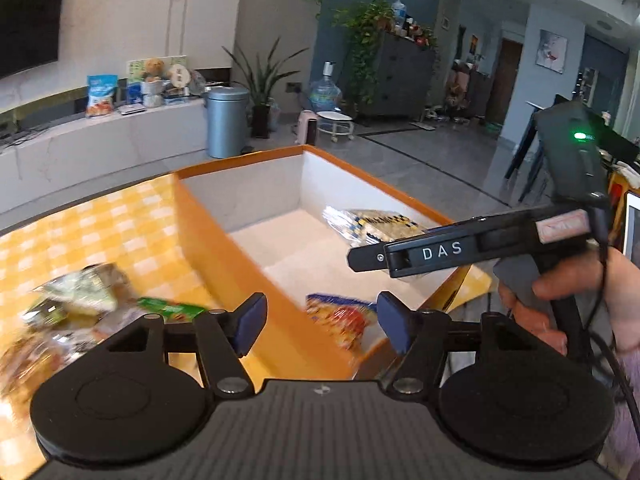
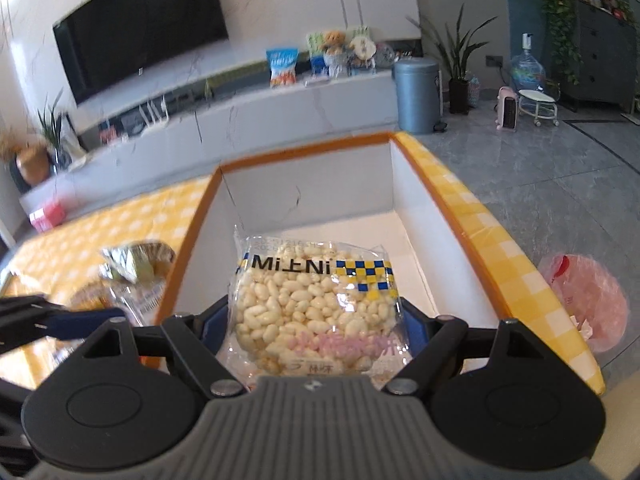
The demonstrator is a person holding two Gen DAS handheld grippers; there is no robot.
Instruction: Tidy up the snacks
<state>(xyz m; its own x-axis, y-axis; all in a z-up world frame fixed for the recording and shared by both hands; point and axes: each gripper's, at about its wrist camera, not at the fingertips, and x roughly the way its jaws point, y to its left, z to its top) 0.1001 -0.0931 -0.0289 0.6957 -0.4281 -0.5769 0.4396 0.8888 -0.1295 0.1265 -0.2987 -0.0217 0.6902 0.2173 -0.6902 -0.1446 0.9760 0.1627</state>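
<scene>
Orange-rimmed box (image 2: 472, 240) with white inner walls stands on the yellow-checked worktop (image 1: 100, 220). Right gripper (image 2: 316, 320) is clamped on a clear rice-puff pack (image 2: 312, 304), held over the box interior. Left gripper (image 1: 320, 320) has its jaws apart, nothing between the pads, above the box's near wall. A blurred snack bag (image 1: 344, 320) lies inside the box. Further snack packets (image 1: 80, 300) lie on the worktop, left of the box.

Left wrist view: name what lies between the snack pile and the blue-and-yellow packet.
The box's orange wall, seen in the left wrist view, separates snack pile from packet.
</scene>
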